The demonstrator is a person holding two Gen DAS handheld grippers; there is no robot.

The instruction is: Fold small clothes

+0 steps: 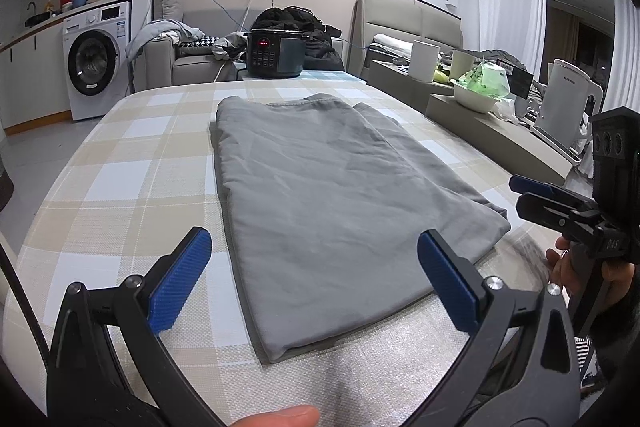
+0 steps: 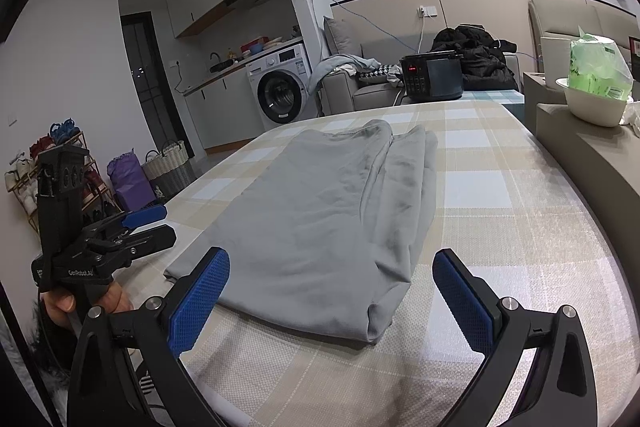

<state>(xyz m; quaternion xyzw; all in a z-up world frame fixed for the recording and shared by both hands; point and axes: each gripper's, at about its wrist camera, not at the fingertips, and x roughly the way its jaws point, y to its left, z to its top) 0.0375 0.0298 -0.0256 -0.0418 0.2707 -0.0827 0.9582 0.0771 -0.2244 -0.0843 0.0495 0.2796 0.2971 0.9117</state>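
Hovering wide open and empty, left claw (image 1: 314, 281) and right claw (image 2: 332, 297) near folded grey garment (image 1: 320, 195).

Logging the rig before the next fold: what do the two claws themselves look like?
Both match: the left claw and right claw have black curved plastic arms with silver pivot screws and blue cross-hatched rubber pads. Seen side-on, each has a black pistol-style handle with small white lettering.

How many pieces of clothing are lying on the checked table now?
1. A single grey garment lies folded lengthwise in the middle of the checked table, between and ahead of the left gripper and right gripper. Both are open and empty. Layers beneath it cannot be ruled out.
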